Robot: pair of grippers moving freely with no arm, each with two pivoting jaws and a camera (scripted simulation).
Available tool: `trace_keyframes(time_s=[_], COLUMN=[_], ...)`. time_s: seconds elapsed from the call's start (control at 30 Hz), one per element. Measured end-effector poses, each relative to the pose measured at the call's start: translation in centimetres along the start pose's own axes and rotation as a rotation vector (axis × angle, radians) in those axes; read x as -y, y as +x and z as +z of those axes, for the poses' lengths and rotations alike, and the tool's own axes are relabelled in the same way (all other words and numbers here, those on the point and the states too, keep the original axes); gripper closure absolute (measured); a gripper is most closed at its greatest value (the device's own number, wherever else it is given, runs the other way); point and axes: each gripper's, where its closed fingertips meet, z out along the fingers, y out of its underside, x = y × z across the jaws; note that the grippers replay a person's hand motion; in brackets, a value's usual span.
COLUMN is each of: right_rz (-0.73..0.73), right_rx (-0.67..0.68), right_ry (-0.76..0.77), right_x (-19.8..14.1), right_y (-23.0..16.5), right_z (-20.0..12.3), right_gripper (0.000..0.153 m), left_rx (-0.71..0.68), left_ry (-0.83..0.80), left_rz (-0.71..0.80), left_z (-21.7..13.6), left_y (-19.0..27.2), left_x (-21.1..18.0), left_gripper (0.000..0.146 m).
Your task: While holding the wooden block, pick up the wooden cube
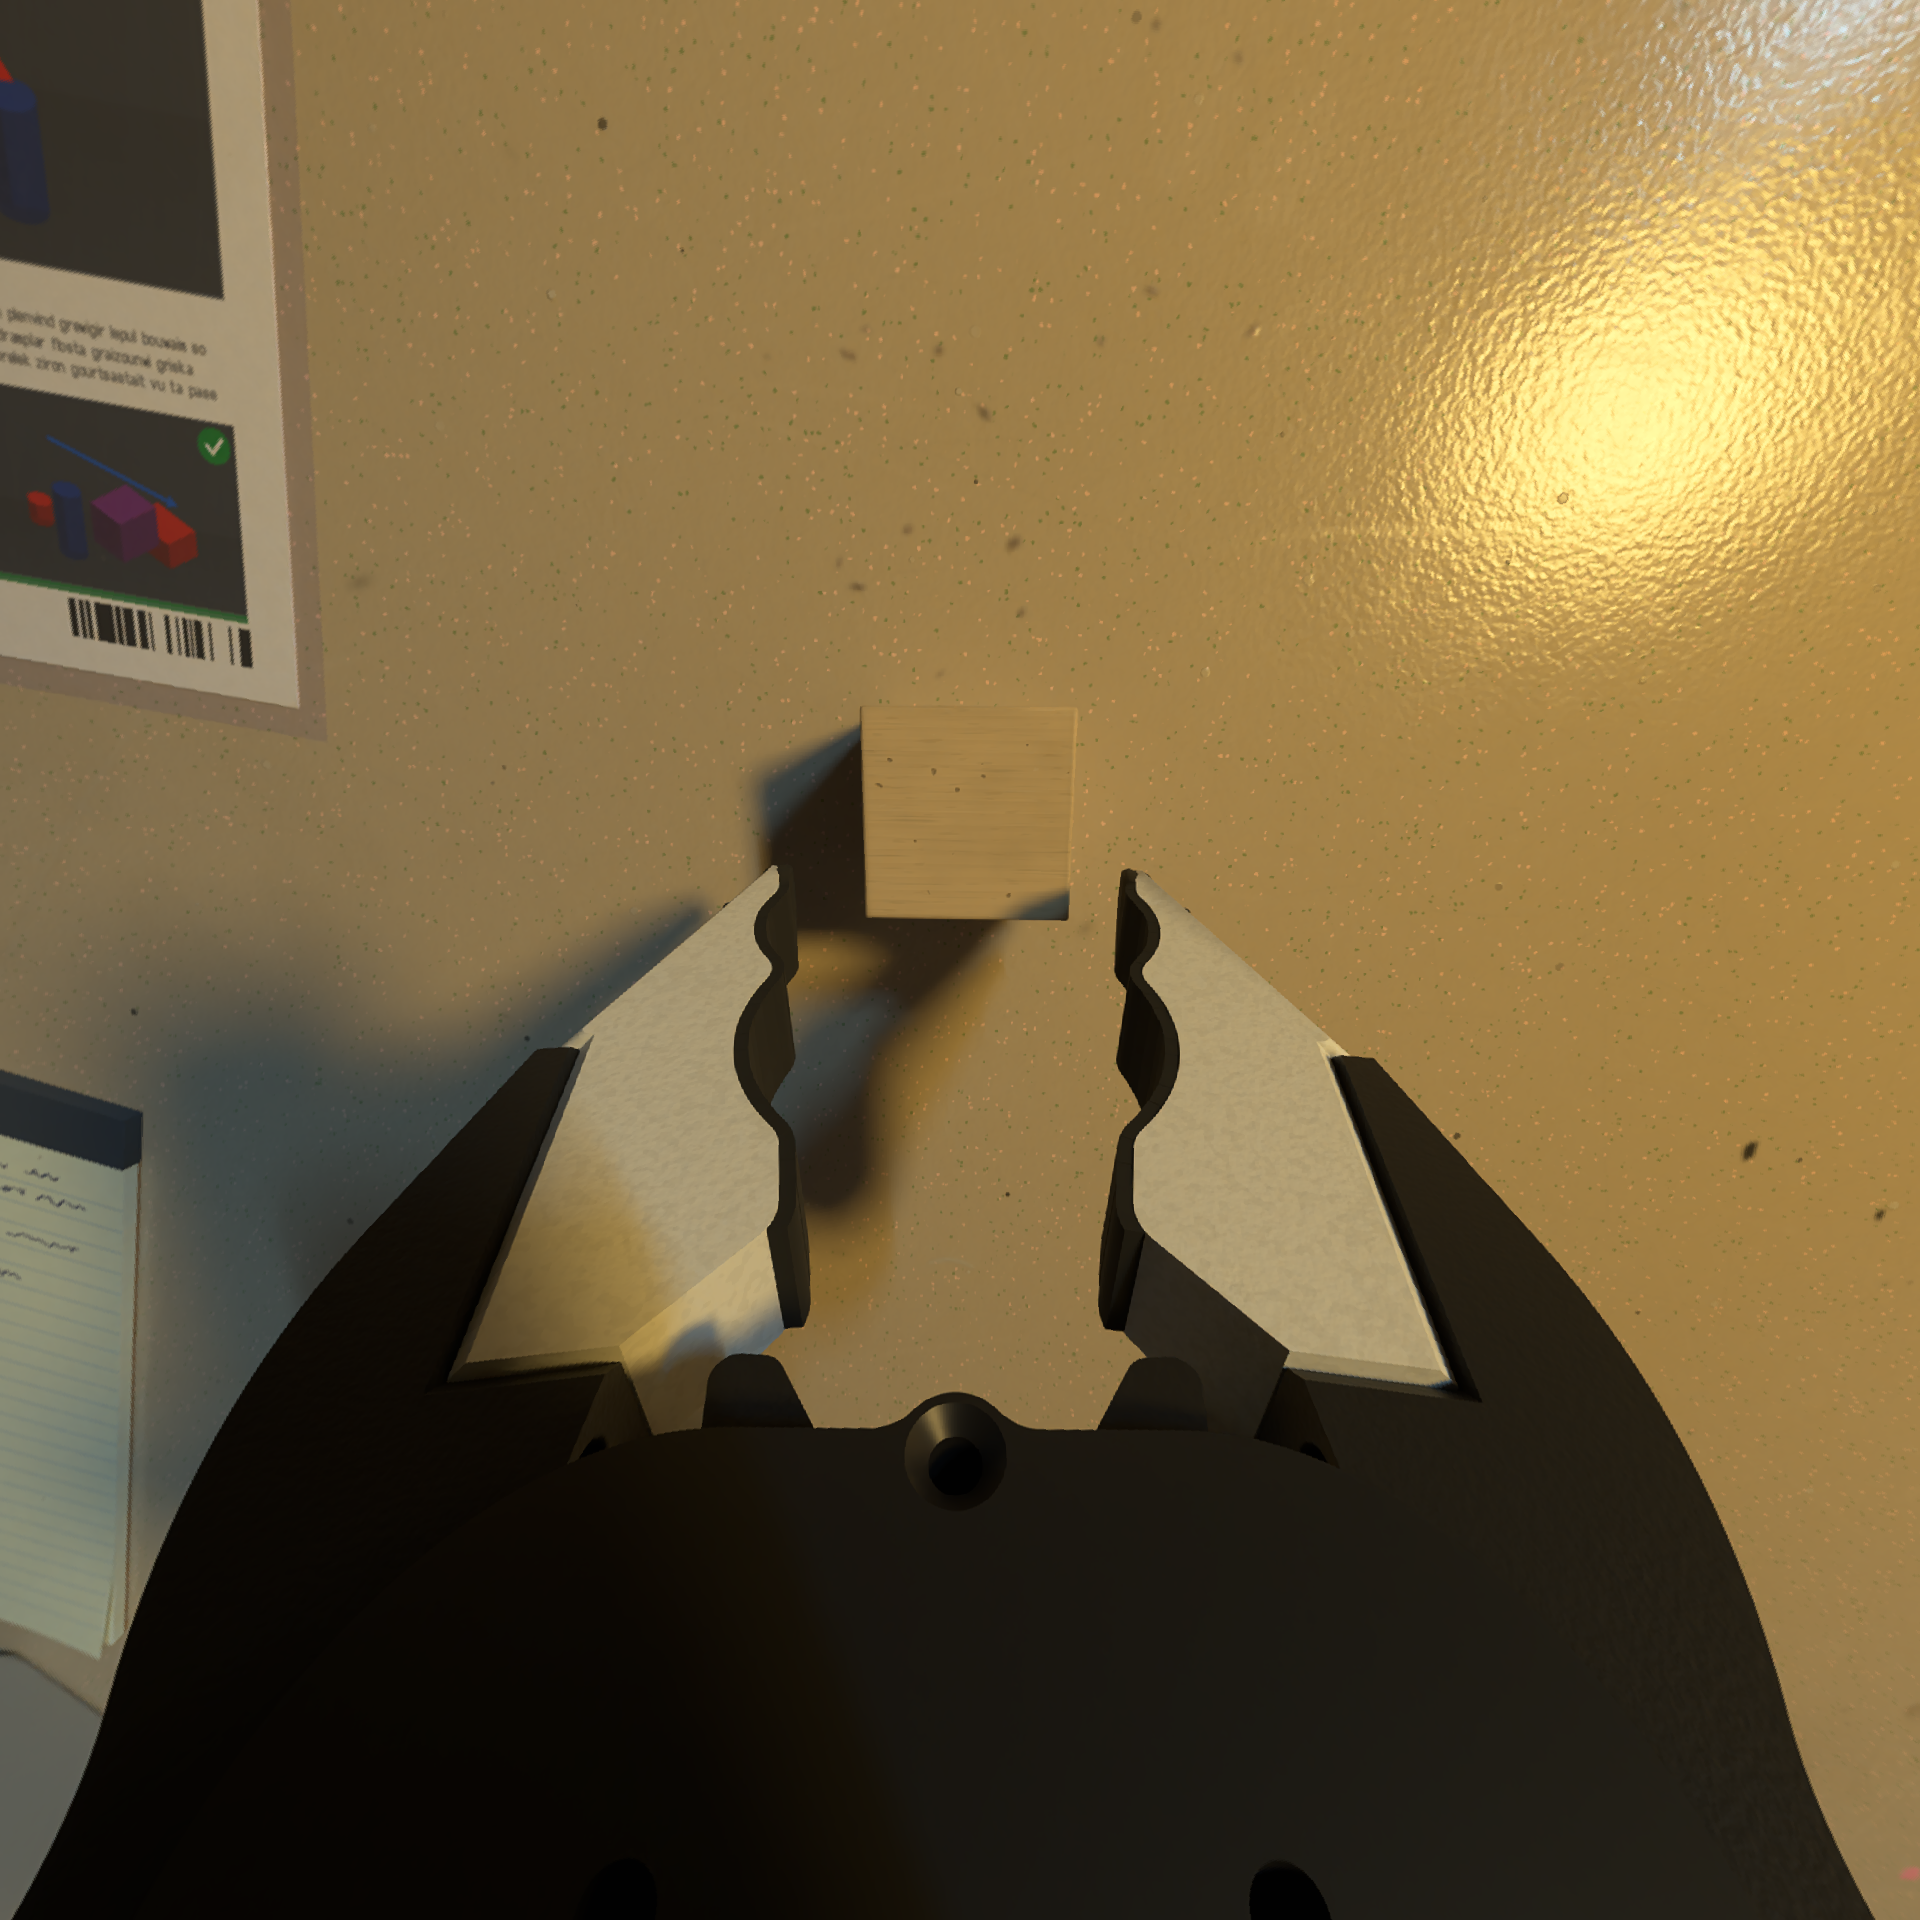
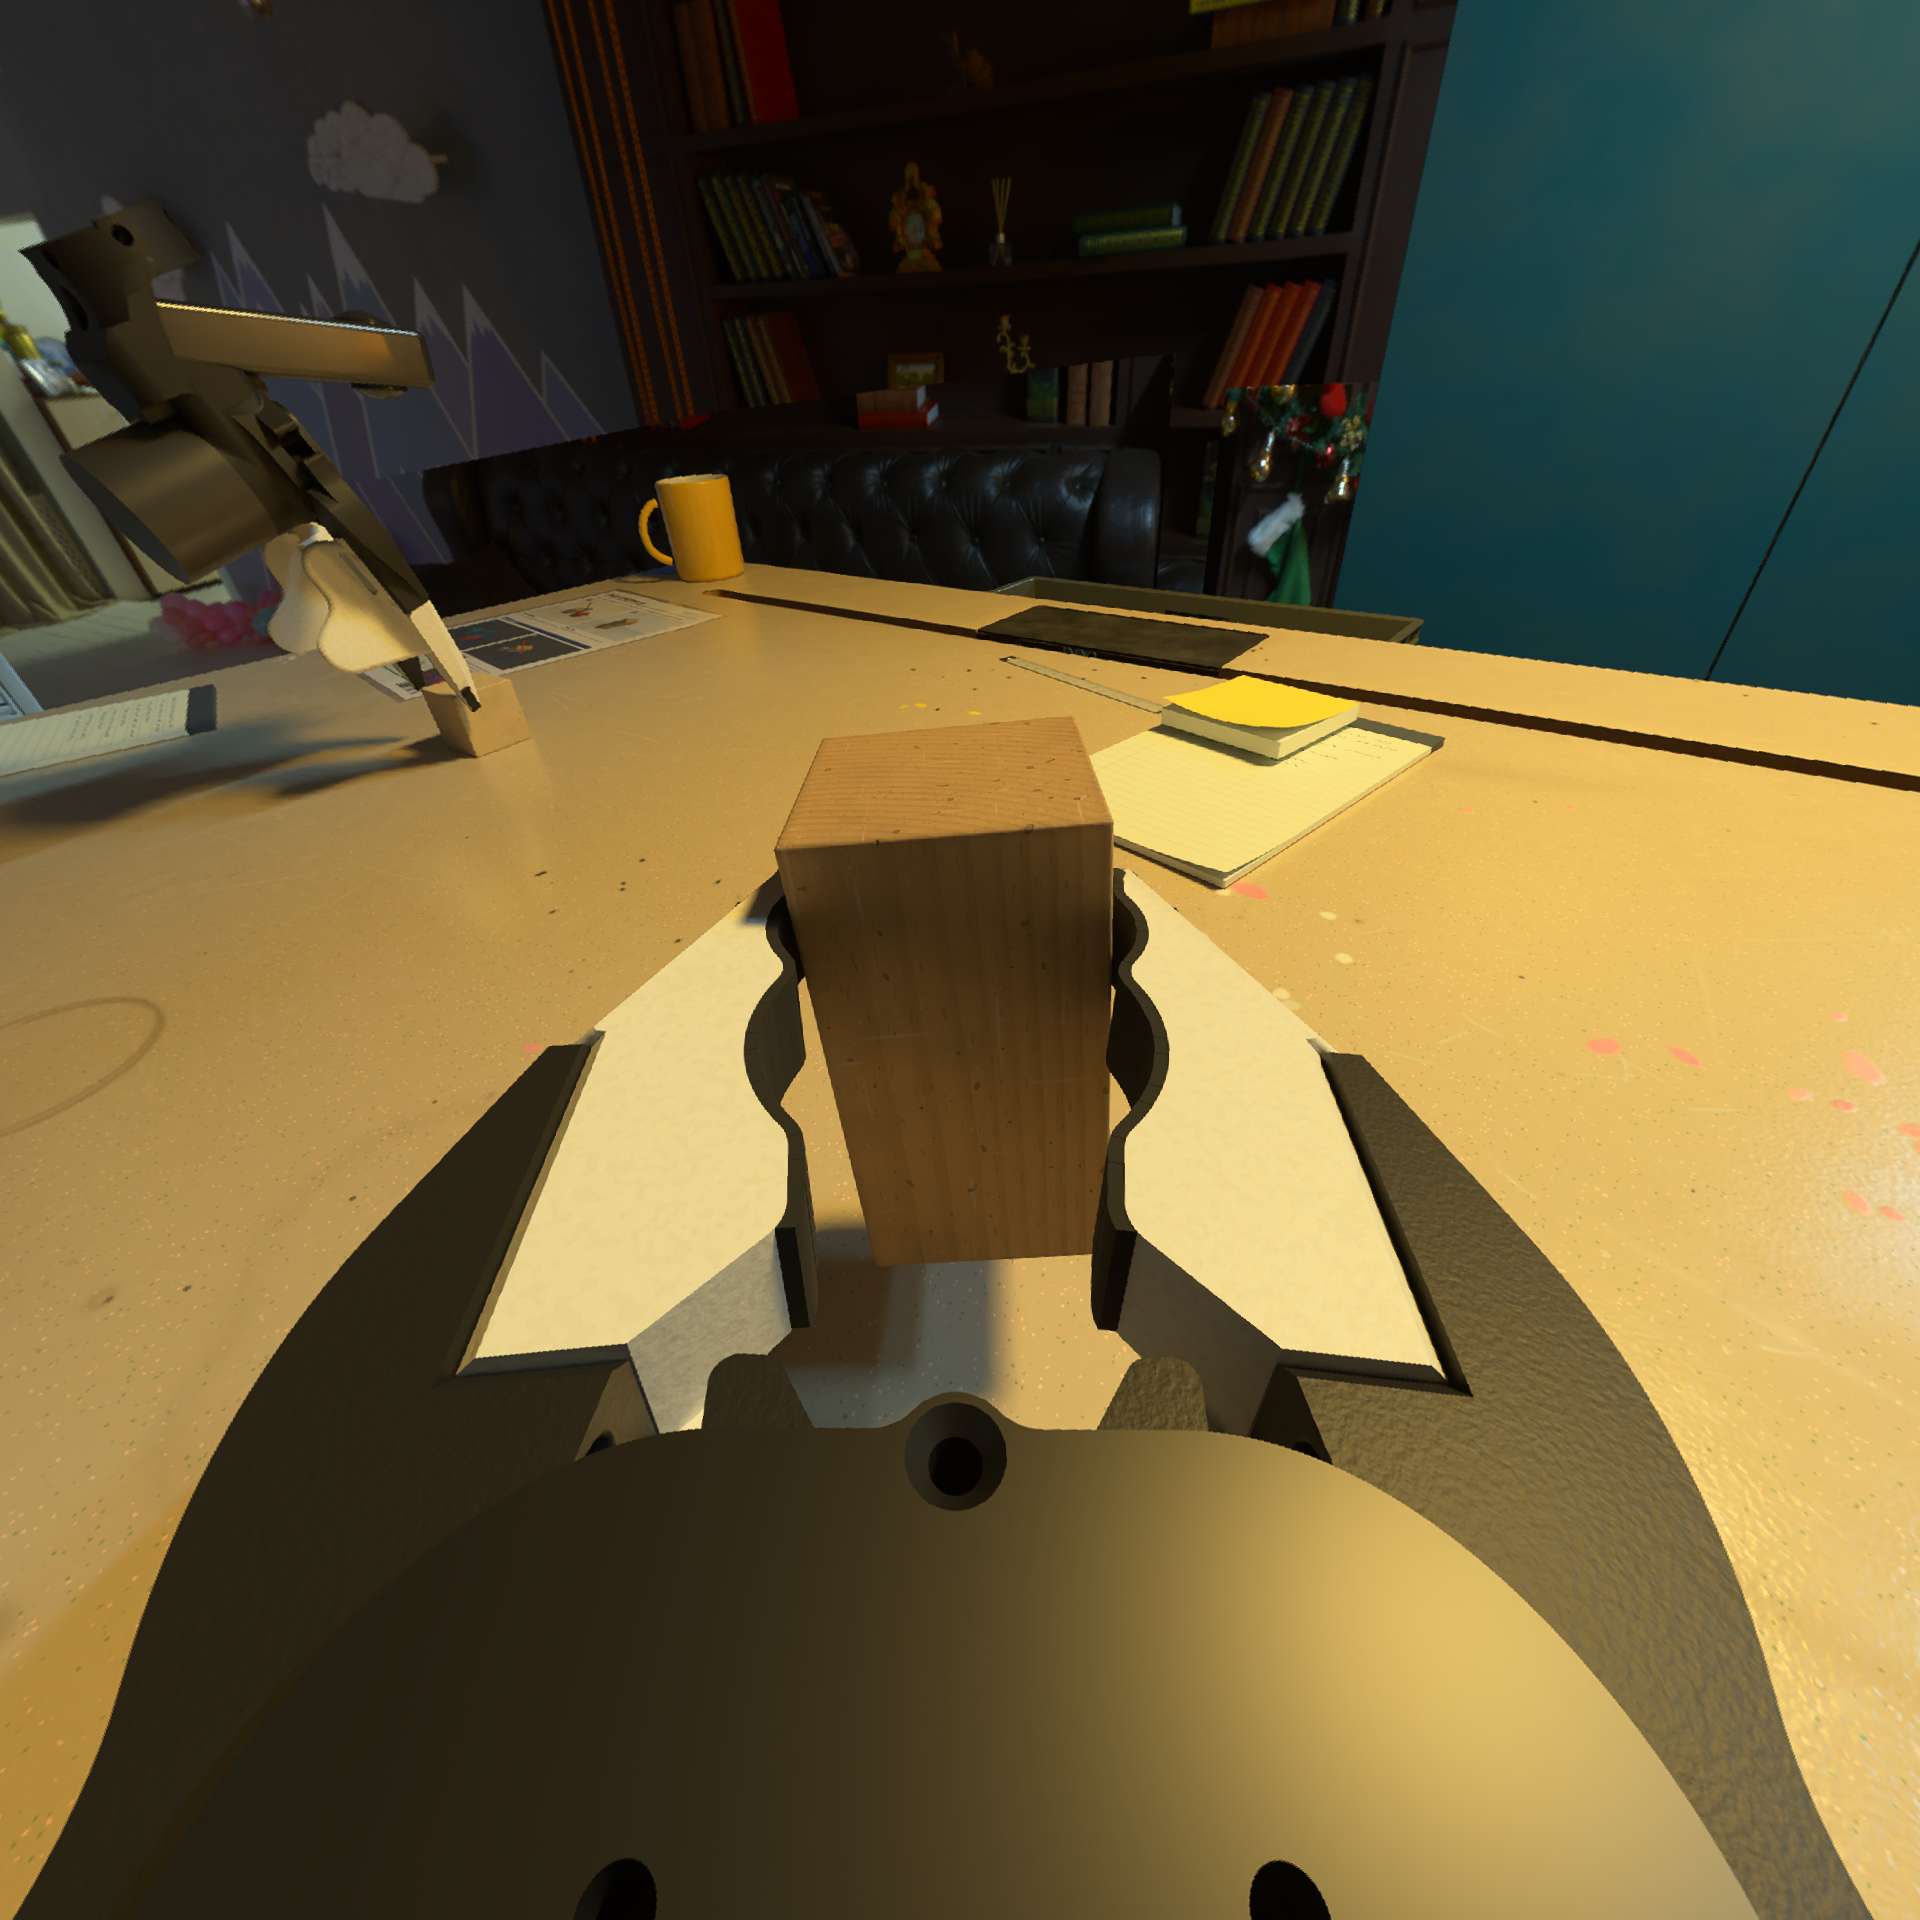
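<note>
Clamped in the right tool, the wooden block stands upright above the tabletop, pads pressing both sides. Left tool hangs jaws apart over the wooden cube, which rests on the tabletop at twelve o'clock just past the tips; the right wrist view suggests the tips already flank it. Instruction sheet lies at ten o'clock. Risk: an off-centre closure could push the cube aside; a slackened right grip would drop the block.
</note>
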Motion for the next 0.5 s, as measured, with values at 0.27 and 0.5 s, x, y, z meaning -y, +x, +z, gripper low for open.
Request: trace_keyframes(time_s=[0.27,0.5], right_rz=[0.0,0.016], right_rx=[0.015,0.017], right_ry=[-0.021,-0.016], right_x=[-0.4,-0.4], right_y=[-0.3,0.0], right_z=[0.2,0.2], right_gripper=[0.095,0.095], left_rx=[-0.053,-0.223], left_ry=[-0.023,0.235], left_rz=[-0.024,0.002], left_z=[2.0,-5.3], left_y=[0.4,3.5], left_x=[0.3,1.6], left_gripper=[0.094,0.102])
